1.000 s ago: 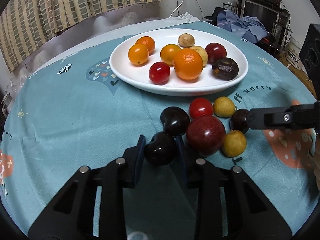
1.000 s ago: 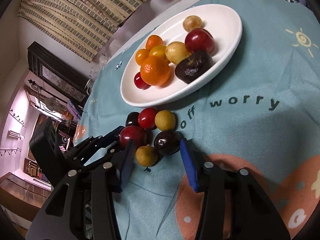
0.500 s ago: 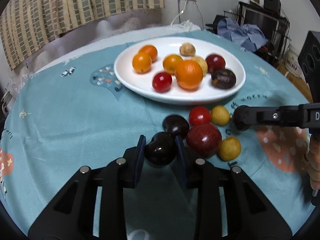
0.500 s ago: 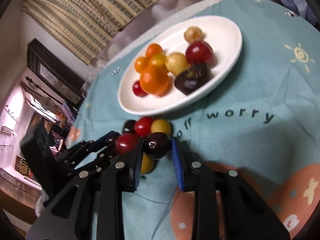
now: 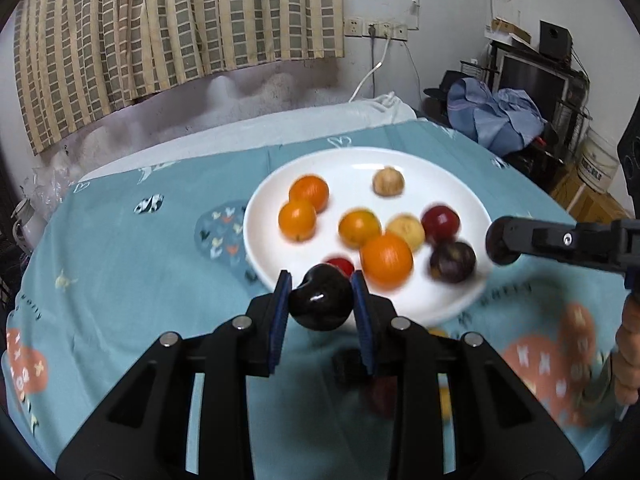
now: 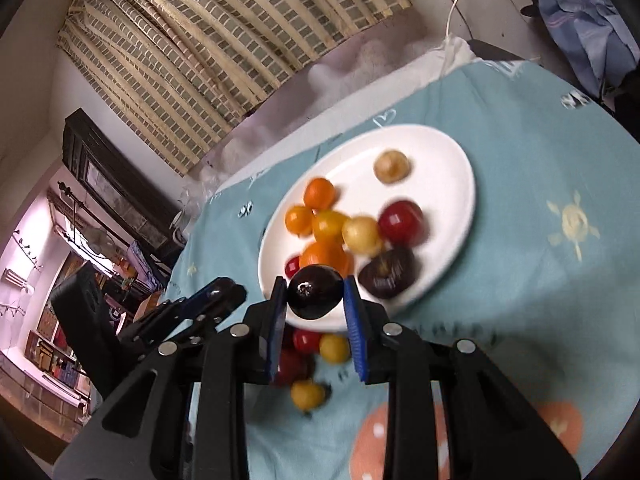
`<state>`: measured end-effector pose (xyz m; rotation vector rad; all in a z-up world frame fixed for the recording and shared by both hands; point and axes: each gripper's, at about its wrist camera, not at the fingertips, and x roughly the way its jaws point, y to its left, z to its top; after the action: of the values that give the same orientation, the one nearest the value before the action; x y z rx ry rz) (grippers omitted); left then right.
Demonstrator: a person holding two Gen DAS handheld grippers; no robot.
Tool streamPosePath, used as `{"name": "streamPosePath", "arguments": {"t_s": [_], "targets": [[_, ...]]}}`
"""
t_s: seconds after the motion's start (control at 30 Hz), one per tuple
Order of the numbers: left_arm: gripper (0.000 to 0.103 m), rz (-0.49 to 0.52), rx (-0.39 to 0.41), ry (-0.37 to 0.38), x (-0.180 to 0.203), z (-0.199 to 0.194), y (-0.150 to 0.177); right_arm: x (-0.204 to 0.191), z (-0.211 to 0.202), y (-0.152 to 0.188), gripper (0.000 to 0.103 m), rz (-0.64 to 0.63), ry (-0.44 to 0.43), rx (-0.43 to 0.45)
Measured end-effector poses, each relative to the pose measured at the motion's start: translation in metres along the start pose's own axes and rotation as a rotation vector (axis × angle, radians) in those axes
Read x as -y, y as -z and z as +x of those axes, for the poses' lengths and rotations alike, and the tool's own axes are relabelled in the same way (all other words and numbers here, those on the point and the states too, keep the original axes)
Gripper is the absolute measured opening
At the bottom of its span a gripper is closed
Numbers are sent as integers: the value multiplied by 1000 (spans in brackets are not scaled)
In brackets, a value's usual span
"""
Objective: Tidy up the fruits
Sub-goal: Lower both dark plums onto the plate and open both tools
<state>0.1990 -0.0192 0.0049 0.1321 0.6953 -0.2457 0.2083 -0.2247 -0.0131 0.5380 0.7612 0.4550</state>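
L gripper: jaws pinching glossy dark round plum
R gripper: jaws pinching dark purple round plum
Far: white oval plate w/ fruit

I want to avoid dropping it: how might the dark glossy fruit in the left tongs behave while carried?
The dark fruit looks round and shiny, so it may slip or twist between the left tongs, gripped only at its sides. It seems firm, showing no dent. Released on the white plate, it would probably roll.
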Motion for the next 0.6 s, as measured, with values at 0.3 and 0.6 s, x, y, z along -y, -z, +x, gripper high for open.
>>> {"name": "streamPosePath", "arguments": {"t_s": [0.3, 0.6], "targets": [[68, -117, -7, 25, -18, 44, -7, 20, 26, -17, 39, 52, 11, 28], [71, -177, 29, 8, -34, 3, 11, 1, -8, 4, 57, 21, -37, 53]]}}
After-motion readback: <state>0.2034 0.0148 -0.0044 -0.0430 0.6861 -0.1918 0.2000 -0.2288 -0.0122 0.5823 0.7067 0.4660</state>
